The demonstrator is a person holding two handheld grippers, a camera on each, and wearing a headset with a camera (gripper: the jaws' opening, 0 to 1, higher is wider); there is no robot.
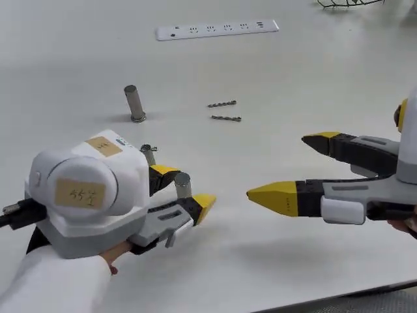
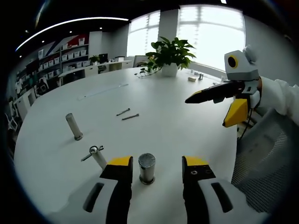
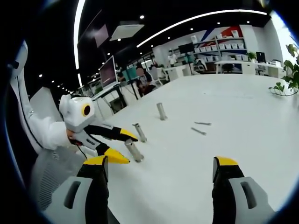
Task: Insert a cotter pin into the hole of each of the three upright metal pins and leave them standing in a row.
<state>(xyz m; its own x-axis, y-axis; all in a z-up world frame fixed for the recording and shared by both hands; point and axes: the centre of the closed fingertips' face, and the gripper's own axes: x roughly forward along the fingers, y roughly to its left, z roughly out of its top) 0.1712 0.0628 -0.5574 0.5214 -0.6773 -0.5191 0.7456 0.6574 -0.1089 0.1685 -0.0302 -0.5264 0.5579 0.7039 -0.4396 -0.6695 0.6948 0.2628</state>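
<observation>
The left tongs (image 2: 158, 162) are hovering spread around the nearest pin (image 2: 146, 168), one jaw on each side, with a gap showing on both sides. That pin is standing upright on the white surface (image 1: 273, 261). Just beside it, past the left tongs' far jaw, the second pin (image 1: 149, 155) is standing with a cotter pin (image 2: 88, 155) sitting through its top. The third pin (image 1: 135, 103) is standing farther back, well apart from the other two. Two loose cotter pins (image 1: 222, 104) (image 1: 226, 118) are lying near each other on the surface, to the right of the third pin. The right tongs (image 1: 294, 168) are hanging spread and gripping nothing, well to the right of the pins and pointing toward them. A power strip (image 1: 217, 29) is lying at the far edge.
</observation>
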